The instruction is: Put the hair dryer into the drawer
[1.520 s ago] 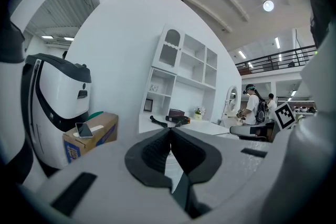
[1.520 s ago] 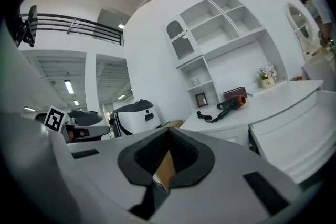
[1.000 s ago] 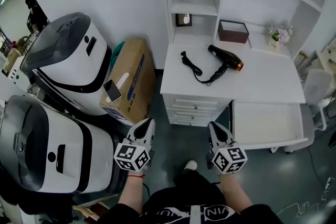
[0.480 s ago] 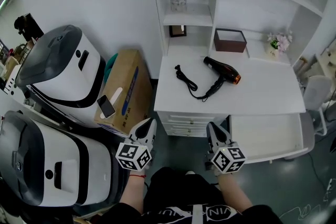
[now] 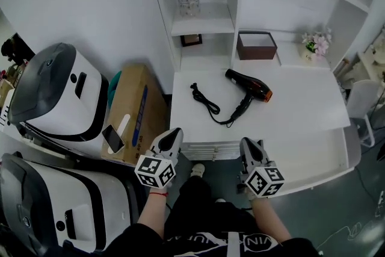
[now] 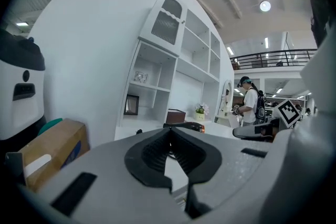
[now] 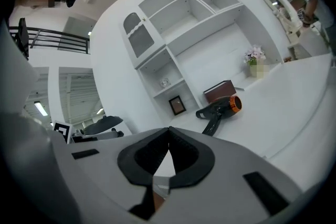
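Both clenched and empty, the left gripper (image 5: 174, 133) and right gripper (image 5: 248, 144) face the desk (image 5: 301, 106), where the hair dryer (image 5: 249, 86) lies slantwise ahead, handle toward the nearer right one.

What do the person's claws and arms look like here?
The left claw and right claw are pale grey, tapered, with black ribbed pads. Each carries a cube of black-and-white square markers. The forearms are bare; a red band circles the left wrist.
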The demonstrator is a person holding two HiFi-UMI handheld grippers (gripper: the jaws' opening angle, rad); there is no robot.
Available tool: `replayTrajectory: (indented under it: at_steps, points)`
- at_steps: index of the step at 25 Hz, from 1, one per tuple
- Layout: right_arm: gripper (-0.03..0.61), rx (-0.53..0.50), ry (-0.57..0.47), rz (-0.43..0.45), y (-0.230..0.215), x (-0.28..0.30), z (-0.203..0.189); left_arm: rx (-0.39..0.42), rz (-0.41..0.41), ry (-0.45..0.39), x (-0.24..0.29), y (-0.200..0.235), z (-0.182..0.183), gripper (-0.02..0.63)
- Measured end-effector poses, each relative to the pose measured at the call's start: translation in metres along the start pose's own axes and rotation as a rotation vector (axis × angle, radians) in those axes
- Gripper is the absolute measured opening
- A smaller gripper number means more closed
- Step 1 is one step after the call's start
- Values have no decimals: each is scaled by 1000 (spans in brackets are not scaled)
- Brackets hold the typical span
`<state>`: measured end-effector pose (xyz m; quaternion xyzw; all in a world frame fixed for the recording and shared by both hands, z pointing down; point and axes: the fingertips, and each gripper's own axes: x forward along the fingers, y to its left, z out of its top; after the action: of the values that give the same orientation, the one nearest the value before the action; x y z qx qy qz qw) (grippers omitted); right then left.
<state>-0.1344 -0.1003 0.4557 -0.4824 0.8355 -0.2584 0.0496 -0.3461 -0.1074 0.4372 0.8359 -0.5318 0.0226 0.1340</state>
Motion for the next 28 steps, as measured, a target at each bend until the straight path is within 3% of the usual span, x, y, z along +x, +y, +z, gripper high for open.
replayTrajectory:
  at_steps: [5,9,15,19,23,28]
  points:
    - [3,31,-10,-77,-27,30,10,0,-34,45,57,23,7,8]
    - [3,52,-11,-125,-43,59,15,10,-81,137,100,36,-4,8]
    - [4,72,-12,-199,-63,89,23,2,-88,251,149,67,-17,17]
    - [3,82,-13,-258,-76,100,26,4,-88,317,179,82,-27,63]
    - [3,93,-17,-313,-87,106,27,88,38,454,203,107,-51,194]
    - [3,99,-18,-367,-97,112,27,41,49,507,230,113,-61,247]
